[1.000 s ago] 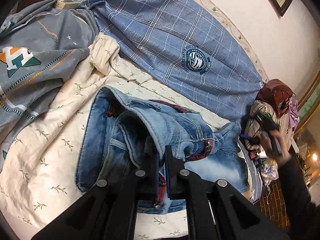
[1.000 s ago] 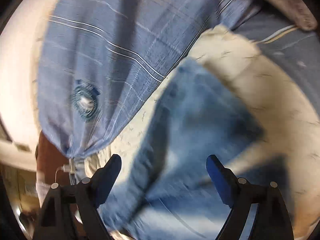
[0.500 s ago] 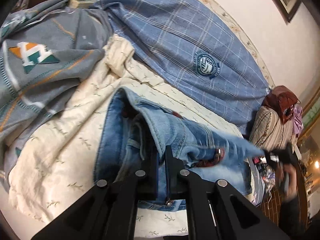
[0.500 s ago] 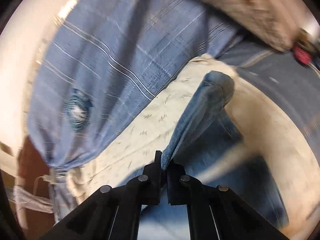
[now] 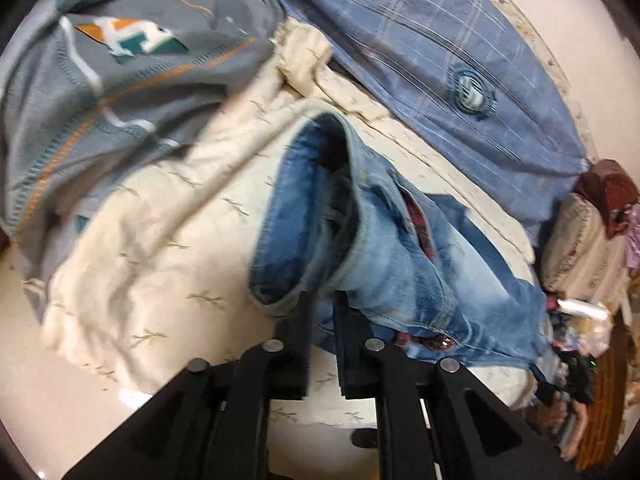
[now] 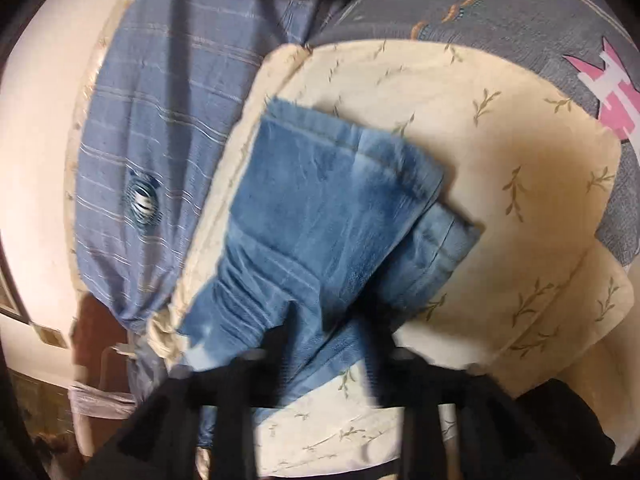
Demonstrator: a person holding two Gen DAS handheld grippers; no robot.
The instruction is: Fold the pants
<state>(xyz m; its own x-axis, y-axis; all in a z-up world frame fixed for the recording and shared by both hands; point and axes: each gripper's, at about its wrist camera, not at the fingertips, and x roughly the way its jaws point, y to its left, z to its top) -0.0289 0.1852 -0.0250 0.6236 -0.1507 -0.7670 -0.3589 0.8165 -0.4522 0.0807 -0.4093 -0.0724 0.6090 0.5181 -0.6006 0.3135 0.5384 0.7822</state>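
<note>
The blue jeans (image 5: 400,264) lie on a cream leaf-print blanket (image 5: 160,248) on a bed. My left gripper (image 5: 322,312) pinches the waistband, which rises in a fold to the narrow gap between its jaws; the jaws are starting to open. In the right wrist view the folded leg end of the jeans (image 6: 332,208) lies flat on the blanket (image 6: 500,160). My right gripper (image 6: 330,328) is blurred just above the denim. Its jaws are opening, they stand well apart, and their pads do not press the cloth.
A blue plaid quilt (image 5: 440,48) lies beyond the jeans and a grey patterned quilt (image 5: 100,80) to the left. A pile of pillows and clothes (image 5: 580,248) sits at the right end of the bed. A hand (image 5: 576,428) shows low at the right.
My right gripper, shut on the raised leg half a second ago, has let go and pulled back; the leg now lies flat. My left gripper sank a little and its gap widened slightly.
</note>
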